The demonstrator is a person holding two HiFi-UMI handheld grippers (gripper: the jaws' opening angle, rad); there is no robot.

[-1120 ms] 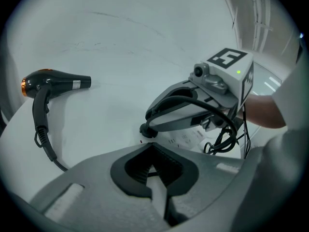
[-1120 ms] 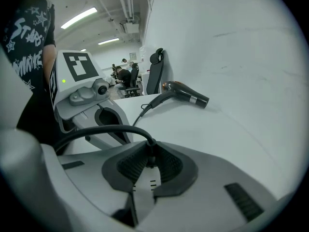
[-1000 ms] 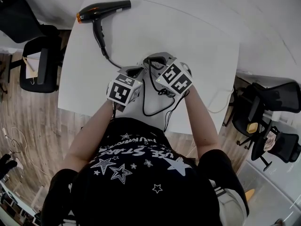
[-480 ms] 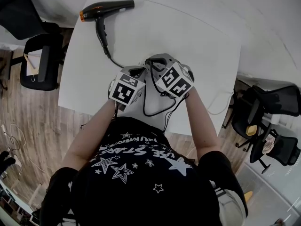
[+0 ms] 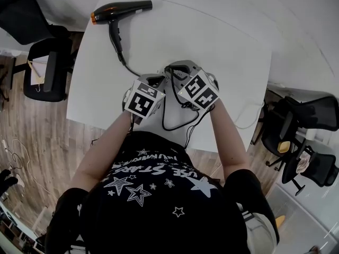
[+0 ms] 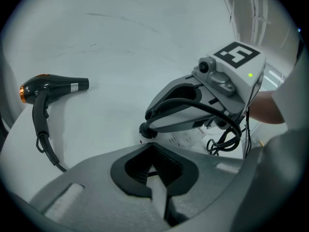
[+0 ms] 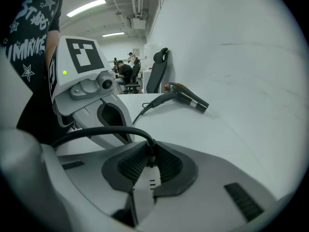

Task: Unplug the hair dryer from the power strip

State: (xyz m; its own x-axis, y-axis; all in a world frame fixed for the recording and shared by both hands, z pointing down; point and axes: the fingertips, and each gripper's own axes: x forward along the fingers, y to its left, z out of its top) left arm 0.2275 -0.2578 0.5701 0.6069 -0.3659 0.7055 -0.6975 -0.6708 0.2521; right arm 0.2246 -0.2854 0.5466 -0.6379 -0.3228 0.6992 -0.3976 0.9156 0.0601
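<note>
1. The table [image 5: 222, 52] is a broad, flat white slab with a smooth matte top and squared corners. It stands on a floor of wood-grain planks [image 5: 32, 136].
2. The person [image 5: 159, 194] wears a black shirt printed with white stars. Both bare forearms reach forward over the near table edge.
3. A black office chair [image 5: 45, 73] with a padded seat stands beside the table's left edge.
4. The hair dryer [image 5: 121, 9] lies on its side at the far left corner of the table, well apart from both grippers. It has a glossy black barrel, an orange-tinted nozzle end and a slim handle with a ribbed strain relief.
5. The left gripper [image 6: 153, 153] is a smooth grey plastic shell with dark ribbed rubber pads. Its pads are drawn nearly together, pinching a white end of the power strip [image 6: 186, 140].
6. The right gripper [image 7: 149, 151] has the same build. It is clamped on the plug [image 6: 146, 131], its ribbed pads pressing on both sides.
7. Each gripper carries a marker cube [image 5: 198, 89], white with black square patterns.
8. The power strip is a flat white plastic bar with slotted sockets, lying under the right gripper's tips.
9. The cord [image 5: 119, 54] is thin, round black rubber, curving from the dryer's handle to the plug.
10. The plug is small and black, seated upright in the strip.
</note>
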